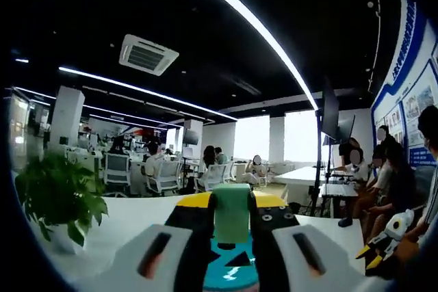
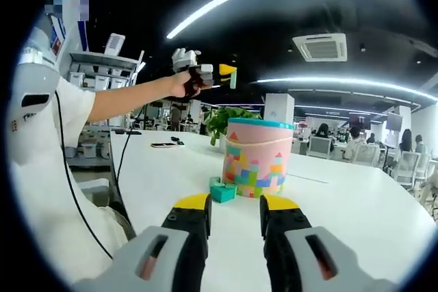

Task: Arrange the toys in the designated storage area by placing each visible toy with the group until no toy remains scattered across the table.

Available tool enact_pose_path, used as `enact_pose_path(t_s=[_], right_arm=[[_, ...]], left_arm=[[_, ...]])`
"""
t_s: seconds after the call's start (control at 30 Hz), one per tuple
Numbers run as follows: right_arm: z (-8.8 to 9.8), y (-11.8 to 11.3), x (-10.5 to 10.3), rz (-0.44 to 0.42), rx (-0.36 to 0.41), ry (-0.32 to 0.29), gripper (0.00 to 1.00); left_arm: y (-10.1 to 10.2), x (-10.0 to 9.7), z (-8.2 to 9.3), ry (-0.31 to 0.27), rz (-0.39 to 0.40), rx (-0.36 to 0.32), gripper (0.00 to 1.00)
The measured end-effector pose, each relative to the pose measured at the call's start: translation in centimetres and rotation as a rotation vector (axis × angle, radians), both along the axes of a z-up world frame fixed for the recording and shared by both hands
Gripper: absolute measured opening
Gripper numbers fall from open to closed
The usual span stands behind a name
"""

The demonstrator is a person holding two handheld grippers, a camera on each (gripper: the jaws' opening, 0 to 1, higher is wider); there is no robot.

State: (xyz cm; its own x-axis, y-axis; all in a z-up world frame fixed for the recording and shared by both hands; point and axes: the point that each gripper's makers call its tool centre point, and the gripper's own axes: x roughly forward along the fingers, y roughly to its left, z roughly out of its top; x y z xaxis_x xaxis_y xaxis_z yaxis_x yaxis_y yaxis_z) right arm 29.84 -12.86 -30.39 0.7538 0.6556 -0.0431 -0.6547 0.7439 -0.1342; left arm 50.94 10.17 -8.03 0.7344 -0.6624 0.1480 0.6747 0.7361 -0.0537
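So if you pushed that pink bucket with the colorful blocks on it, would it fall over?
Probably not easily. The pink bucket looks wide and squat, standing upright on the white table, so it would likely slide. It may be light, so a high push could tip it. Its smooth side might slip in the tongs.

Bright curved white ceiling light strips [image 1: 239, 11] glare against a dark ceiling. Windows blown out at 3 o'clock in the left gripper view. Fisheye bending at edges.

The green block [image 1: 232, 211] hid its lower end between the left gripper's [image 1: 232, 237] jaws; a teal toy [image 2: 222, 190] sat partly hidden behind the right gripper [image 2: 234, 211].
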Motion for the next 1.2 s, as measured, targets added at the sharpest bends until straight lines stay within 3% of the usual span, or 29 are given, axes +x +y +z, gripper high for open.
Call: enact_pose_path(t_s=[0.07, 0.17, 0.27, 0.43, 0.5, 0.6, 0.97, 1.03, 1.1, 1.2], right_arm=[[0.1, -0.1, 0.1, -0.005, 0.0, -0.002, 0.28], [-0.2, 0.0, 0.1, -0.007, -0.015, -0.002, 0.27], [-0.4, 0.0, 0.0, -0.004, -0.021, 0.0, 0.27], [-0.5, -0.4, 0.1, -0.009, -0.016, 0.003, 0.26], [-0.5, -0.6, 0.2, -0.013, -0.011, 0.002, 0.26], [-0.6, -0.8, 0.4, -0.018, -0.007, 0.008, 0.26], [-1.1, -1.2, 0.5, -0.023, -0.009, 0.019, 0.26], [-1.0, -1.3, 0.5, -0.026, -0.009, 0.018, 0.26], [-1.0, -1.3, 0.5, -0.027, -0.008, 0.017, 0.26], [-1.0, -1.2, 0.4, -0.024, -0.012, 0.015, 0.26]], left_arm=[[-0.4, 1.0, -0.2, 0.038, -0.008, -0.034, 0.2], [-0.8, 2.7, -1.0, 0.023, 0.032, 0.001, 0.2], [-1.5, 4.0, -2.5, 0.062, 0.027, -0.001, 0.2], [-2.7, 5.2, -4.6, 0.078, 0.036, 0.065, 0.2], [-3.4, 5.4, -5.1, 0.084, -0.004, 0.038, 0.2], [-3.5, 6.3, -6.5, 0.072, 0.029, 0.117, 0.2], [-4.1, 6.9, -10.1, 0.103, -0.004, 0.115, 0.2], [-3.7, 6.8, -10.0, 0.073, 0.005, 0.097, 0.2], [-3.2, 7.3, -10.3, 0.049, 0.037, 0.141, 0.2], [-2.9, 7.2, -11.3, 0.084, 0.014, 0.13, 0.2]])
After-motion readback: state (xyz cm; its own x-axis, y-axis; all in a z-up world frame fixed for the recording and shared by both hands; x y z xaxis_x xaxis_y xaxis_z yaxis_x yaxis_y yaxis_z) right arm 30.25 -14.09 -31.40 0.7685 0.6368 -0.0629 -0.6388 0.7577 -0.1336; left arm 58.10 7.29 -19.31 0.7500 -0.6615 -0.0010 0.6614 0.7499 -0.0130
